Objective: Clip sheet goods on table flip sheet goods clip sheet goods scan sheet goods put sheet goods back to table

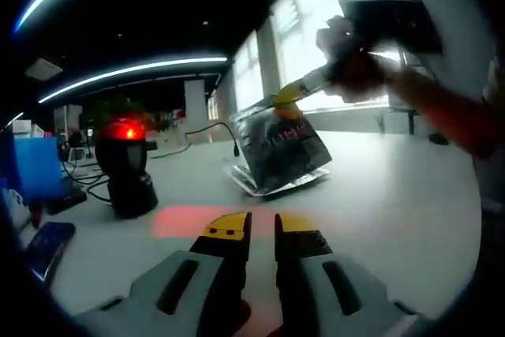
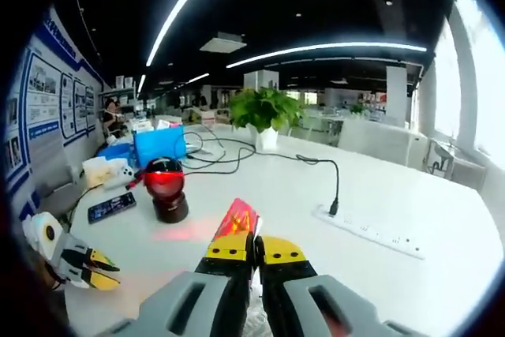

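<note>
Open white table (image 2: 442, 195) right of the scanner (image 2: 166, 187): broad bare stretch, free passage up to the power strip (image 2: 371, 234) and its cable (image 2: 335, 183). Scanner stands mid-table and blocks the left lane; phone (image 2: 110, 207) just beside it, blue box (image 2: 158, 146) and cable tangle behind. Potted plant (image 2: 264, 112) at the far edge. Right gripper (image 1: 288, 100) holds the sheet goods (image 1: 280, 147) tilted above the pile, taking the room there. Left gripper (image 2: 91, 266) sits low at the near left edge, well apart.

Dim ceiling w/ bright strip lights (image 2: 316, 49); window (image 1: 331, 29) glare blown out; red scanner glow on worktop (image 1: 185, 220) ahead of claw; fisheye-warped edges.
</note>
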`<state>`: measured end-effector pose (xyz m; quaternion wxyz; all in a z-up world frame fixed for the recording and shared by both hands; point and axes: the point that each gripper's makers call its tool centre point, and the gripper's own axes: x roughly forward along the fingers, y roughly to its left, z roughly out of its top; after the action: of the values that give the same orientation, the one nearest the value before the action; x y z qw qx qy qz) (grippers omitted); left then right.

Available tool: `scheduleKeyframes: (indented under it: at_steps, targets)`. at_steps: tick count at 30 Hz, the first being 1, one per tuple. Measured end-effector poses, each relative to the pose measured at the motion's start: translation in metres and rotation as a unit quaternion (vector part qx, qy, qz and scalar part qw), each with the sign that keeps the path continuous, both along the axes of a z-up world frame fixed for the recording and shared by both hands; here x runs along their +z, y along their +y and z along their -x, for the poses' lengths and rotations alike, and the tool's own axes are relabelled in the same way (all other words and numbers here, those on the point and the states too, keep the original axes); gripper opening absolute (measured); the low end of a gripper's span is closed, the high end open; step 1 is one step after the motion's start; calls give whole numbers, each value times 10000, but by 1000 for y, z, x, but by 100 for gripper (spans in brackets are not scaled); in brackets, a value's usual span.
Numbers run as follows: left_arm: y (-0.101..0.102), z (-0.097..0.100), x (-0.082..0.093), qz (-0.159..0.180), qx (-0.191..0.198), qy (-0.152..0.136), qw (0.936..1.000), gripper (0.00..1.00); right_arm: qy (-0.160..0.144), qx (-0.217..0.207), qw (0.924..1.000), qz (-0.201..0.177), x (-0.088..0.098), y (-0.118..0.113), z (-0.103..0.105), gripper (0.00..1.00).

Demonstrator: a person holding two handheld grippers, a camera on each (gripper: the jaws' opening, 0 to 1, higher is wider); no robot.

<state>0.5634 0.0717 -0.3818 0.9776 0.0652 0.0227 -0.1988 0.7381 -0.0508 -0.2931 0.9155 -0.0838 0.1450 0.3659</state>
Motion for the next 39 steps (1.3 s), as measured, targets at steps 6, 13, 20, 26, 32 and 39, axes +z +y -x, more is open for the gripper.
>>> scheduleKeyframes:
  at_steps: [6,13,20,26,32,39]
  targets:
    - [0,0,0,-7,-7,-3,10000,5,50,-32,9987,506,-31,-2,-21,0]
    - [-1,0,0,-18,-15,-5,10000,5,100,-14,9963,859,-55,-2,-39,0]
    - [0,0,0,-19,-2,-3,10000,5,266,-73,9950,957,-75,-8,-52,1]
    - [-1,0,0,-15,-6,-3,10000,5,391,-70,9940,1015,-92,-11,-57,1]
    - [0,0,1,-13,-8,-4,10000,5,459,-71,9930,1089,-103,-12,-58,2]
    - [-1,1,2,-12,-22,-5,10000,5,373,-24,9922,1186,-105,-12,-60,3]
